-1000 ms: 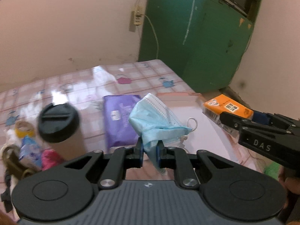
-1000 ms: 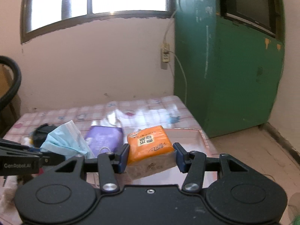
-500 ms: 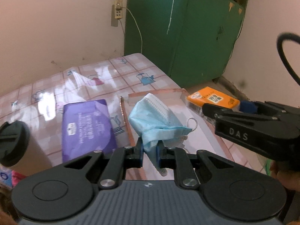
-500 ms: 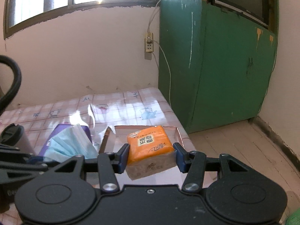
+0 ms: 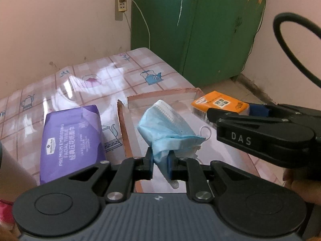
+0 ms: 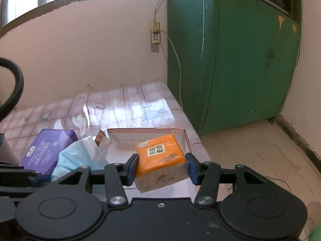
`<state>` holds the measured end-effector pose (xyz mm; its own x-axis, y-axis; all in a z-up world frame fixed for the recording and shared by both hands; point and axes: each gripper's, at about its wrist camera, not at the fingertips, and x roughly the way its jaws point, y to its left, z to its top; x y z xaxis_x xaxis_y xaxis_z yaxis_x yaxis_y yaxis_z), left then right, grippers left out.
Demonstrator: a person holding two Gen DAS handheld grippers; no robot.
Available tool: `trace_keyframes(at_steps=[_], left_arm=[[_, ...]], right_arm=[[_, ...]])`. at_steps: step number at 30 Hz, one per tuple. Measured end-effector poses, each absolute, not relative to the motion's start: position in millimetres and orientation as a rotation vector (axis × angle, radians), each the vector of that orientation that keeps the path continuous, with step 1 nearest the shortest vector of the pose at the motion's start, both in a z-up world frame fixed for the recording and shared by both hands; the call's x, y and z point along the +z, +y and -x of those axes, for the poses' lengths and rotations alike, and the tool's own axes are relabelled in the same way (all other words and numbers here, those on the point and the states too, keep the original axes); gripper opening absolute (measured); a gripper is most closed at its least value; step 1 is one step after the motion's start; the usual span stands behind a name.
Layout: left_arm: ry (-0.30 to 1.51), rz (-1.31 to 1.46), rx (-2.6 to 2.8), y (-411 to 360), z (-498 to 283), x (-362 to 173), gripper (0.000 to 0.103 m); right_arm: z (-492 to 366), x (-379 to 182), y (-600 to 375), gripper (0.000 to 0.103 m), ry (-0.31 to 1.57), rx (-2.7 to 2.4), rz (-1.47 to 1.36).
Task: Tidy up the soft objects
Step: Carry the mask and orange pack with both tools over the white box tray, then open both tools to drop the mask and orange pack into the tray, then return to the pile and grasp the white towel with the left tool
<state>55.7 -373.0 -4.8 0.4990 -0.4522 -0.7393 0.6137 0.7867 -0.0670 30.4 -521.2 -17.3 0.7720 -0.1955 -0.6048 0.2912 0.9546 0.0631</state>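
Observation:
My left gripper [image 5: 160, 163] is shut on a crumpled light-blue face mask [image 5: 167, 127] and holds it above a shallow cardboard box [image 5: 160, 96] on the table's right end. My right gripper [image 6: 161, 167] is shut on an orange tissue pack [image 6: 160, 155], held above the same box [image 6: 146, 132]. The pack also shows in the left wrist view [image 5: 219, 102], and the mask in the right wrist view [image 6: 80, 156]. A purple tissue pack [image 5: 70, 140] lies flat on the table left of the box.
The table has a glossy pink checked cloth [image 5: 120, 70]. A green cabinet [image 6: 240, 60] stands past the table's right end by the wall. A wall socket with a cord [image 6: 155, 36] hangs above the table. Tiled floor [image 6: 250, 150] lies to the right.
Both grippers have moved right along the table with their loads, from beside the purple pack to above the cardboard box. The black-lidded cup has slid out of the left view.

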Motion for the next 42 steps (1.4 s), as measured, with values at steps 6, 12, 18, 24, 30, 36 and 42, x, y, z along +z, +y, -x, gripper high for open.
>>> trace_keyframes(at_steps=[6, 12, 18, 24, 30, 36, 42], left_arm=[[0.817, -0.203, -0.654, -377, -61, -9, 0.016], [0.81, -0.205, -0.648, -386, -68, -15, 0.04], [0.825, -0.162, -0.636, -369, -68, -9, 0.05], [0.792, -0.18, -0.577, -342, -52, 17, 0.056], [0.789, -0.184, -0.514, -309, -35, 34, 0.061], [0.767, -0.173, -0.452, -260, -18, 44, 0.065], [0.766, -0.125, -0.342, -192, 0, 44, 0.065]], right_arm=[[-41, -26, -530, 0.061, 0.638, -0.252, -0.187], [-48, -24, -535, 0.074, 0.604, -0.222, -0.201], [-28, -10, -531, 0.077, 0.59, -0.237, -0.211], [-4, 14, -519, 0.078, 0.583, -0.254, -0.227], [16, 24, -492, 0.078, 0.623, -0.248, -0.28], [25, 31, -440, 0.078, 0.634, -0.16, -0.242], [39, 33, -365, 0.078, 0.612, -0.007, -0.184]])
